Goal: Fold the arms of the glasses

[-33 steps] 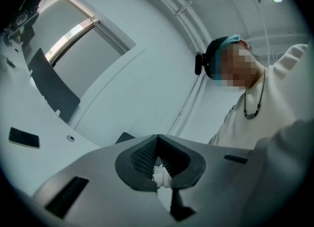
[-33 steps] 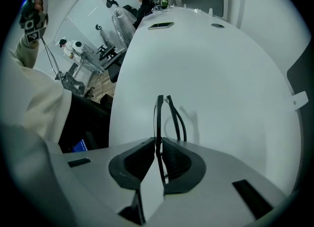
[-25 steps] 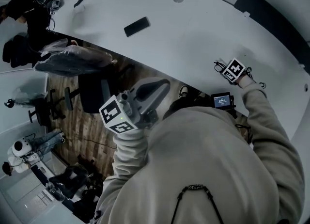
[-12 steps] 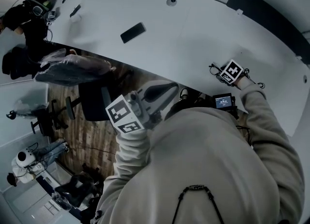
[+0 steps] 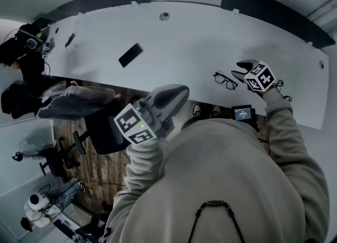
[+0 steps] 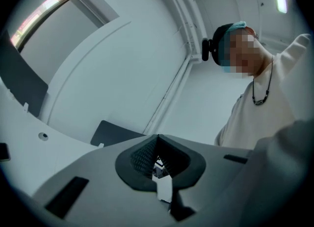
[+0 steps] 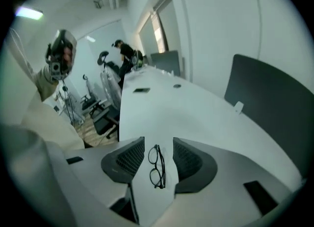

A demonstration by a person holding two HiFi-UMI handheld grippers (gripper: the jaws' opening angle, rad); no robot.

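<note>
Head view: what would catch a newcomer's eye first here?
A pair of black glasses lies alone on the curved white table, just left of the right gripper, whose jaws have just been opening and hold nothing. The left gripper, jaws shut, hangs by the table's near edge, and a dark phone-like slab lies farther left.

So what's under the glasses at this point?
Only the white table: the glasses lie on its bare top, with nothing else beneath them. The bit of surface directly under the frame is hidden by it.
</note>
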